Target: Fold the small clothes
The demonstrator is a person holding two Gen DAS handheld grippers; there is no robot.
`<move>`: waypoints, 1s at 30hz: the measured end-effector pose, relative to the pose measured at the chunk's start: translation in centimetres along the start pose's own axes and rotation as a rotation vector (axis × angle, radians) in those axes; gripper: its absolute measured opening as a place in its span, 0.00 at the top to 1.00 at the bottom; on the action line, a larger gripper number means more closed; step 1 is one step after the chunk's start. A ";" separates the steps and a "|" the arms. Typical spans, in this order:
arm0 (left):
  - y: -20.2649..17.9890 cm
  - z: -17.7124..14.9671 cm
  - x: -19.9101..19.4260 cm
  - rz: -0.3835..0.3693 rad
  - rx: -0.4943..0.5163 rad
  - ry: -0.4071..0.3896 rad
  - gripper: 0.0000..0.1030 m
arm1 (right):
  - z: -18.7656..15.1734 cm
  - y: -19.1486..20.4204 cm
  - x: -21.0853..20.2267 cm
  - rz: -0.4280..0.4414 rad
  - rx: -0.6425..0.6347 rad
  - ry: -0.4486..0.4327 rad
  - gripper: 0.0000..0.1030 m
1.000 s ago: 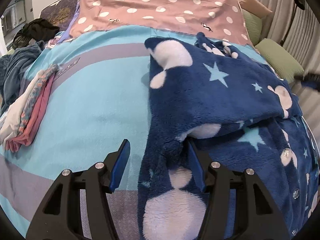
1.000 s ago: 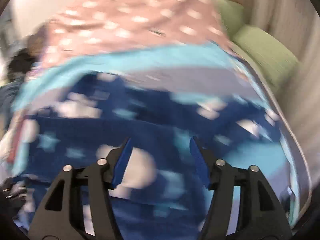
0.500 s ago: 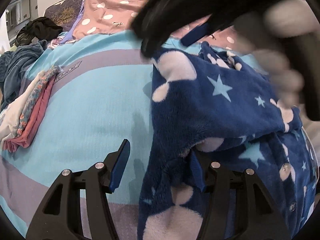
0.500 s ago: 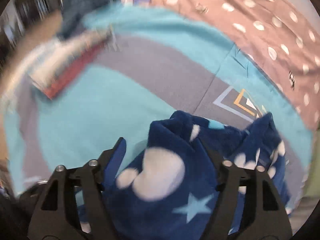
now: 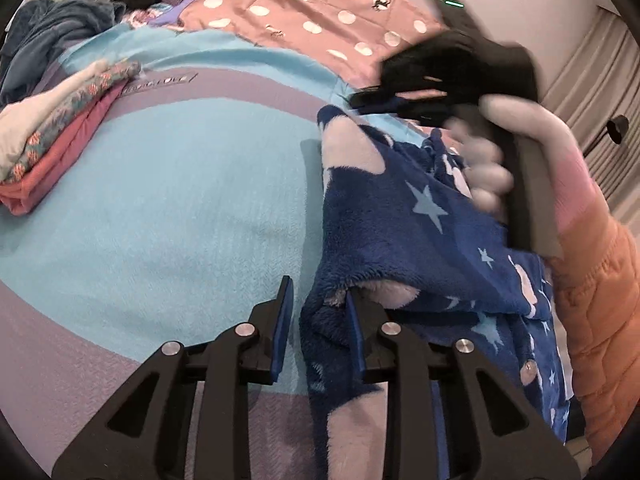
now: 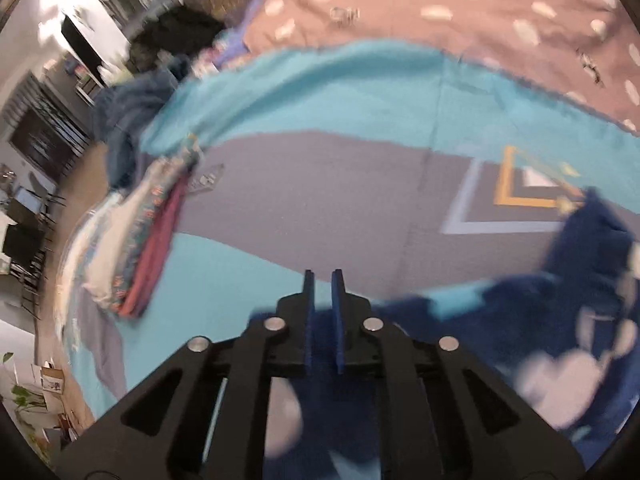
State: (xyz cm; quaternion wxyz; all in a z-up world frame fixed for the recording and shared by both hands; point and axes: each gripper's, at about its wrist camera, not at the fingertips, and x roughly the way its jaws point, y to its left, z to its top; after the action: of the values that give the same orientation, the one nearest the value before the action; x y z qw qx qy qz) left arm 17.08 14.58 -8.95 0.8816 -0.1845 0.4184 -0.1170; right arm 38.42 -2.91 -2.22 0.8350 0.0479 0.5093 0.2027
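Observation:
A navy fleece garment (image 5: 400,232) with white blobs and pale stars lies on the turquoise and grey blanket (image 5: 180,200). My left gripper (image 5: 318,292) is at its near left edge. Its jaws are closing with a fold of fleece between them, and the left pad stands clear of the cloth. My right gripper (image 6: 322,276) is at the garment's far corner, held by a hand (image 5: 484,168). Its jaws are closing to a narrow slit, with fleece (image 6: 520,312) pinched low between the pads.
A stack of folded clothes (image 5: 60,132) lies at the blanket's left, also seen from the right wrist as the stack (image 6: 132,248). A pink dotted sheet (image 5: 320,12) covers the far side. Dark loose clothes (image 5: 52,28) are heaped far left. An orange sleeve (image 5: 592,300) fills the right.
The right gripper swung in from the right to the garment's far corner and its jaws narrowed onto fleece. The left gripper's jaws narrowed around the near edge and it shifted sideways.

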 end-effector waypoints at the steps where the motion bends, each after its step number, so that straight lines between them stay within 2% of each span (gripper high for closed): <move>1: 0.0 0.0 -0.4 -0.013 -0.001 -0.006 0.73 | -1.2 -0.6 -2.5 0.007 -0.014 -0.040 0.86; 3: -0.3 0.1 -1.8 -0.029 0.012 -0.044 0.75 | -3.7 -1.8 -6.4 0.031 -0.030 -0.086 0.81; 5: -0.5 0.6 -3.3 -0.070 0.031 -0.086 0.75 | -8.1 -3.1 -10.3 0.056 -0.045 -0.105 0.78; 7: -2.0 1.6 -4.6 -0.164 0.065 -0.121 0.75 | -12.0 -4.0 -12.1 0.051 -0.056 -0.091 0.76; 9: -3.8 2.3 -4.2 -0.183 0.120 -0.114 0.75 | -15.5 -5.2 -12.5 0.010 -0.034 -0.056 0.73; 11: -6.0 2.5 -1.3 -0.122 0.187 -0.038 0.75 | -18.4 -7.7 -11.1 -0.076 0.046 0.013 0.72; 12: -6.3 2.4 0.6 -0.084 0.206 0.008 0.75 | -19.4 -8.8 -10.2 -0.098 0.080 0.033 0.80; 13: -6.3 2.1 2.7 -0.035 0.219 0.061 0.75 | -20.2 -9.7 -9.9 -0.085 0.099 0.012 0.83; 14: -6.1 1.6 5.0 0.026 0.226 0.122 0.75 | -21.0 -10.1 -10.4 -0.058 0.108 -0.046 0.83; 16: -6.2 1.2 5.5 0.044 0.233 0.089 0.75 | -21.4 -9.8 -11.6 -0.053 0.124 -0.056 0.82; 17: -6.4 1.2 5.4 0.056 0.238 0.087 0.75 | -21.6 -9.8 -12.2 -0.044 0.127 -0.063 0.78; 19: -6.6 1.2 5.3 0.075 0.251 0.085 0.75 | -22.0 -10.3 -14.5 -0.019 0.136 -0.116 0.73; 21: -6.7 1.2 5.5 0.083 0.255 0.083 0.75 | -22.4 -12.6 -17.1 -0.044 0.177 -0.181 0.66; 24: -7.5 0.8 5.1 0.117 0.275 0.077 0.75 | -23.9 -18.5 -20.6 -0.044 0.344 -0.252 0.63; 27: -8.9 0.6 4.1 0.161 0.291 0.070 0.72 | -27.3 -27.6 -23.4 -0.044 0.602 -0.334 0.61; 30: -10.6 0.7 3.1 0.126 0.275 0.077 0.69 | -32.2 -36.4 -25.8 -0.127 0.881 -0.403 0.56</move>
State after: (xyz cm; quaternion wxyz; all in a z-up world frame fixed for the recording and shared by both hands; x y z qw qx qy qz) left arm 19.01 4.03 -6.14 0.8875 -0.0309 0.4427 -0.1244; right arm 10.68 -50.23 -6.53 0.8280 0.4039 0.3768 -0.0968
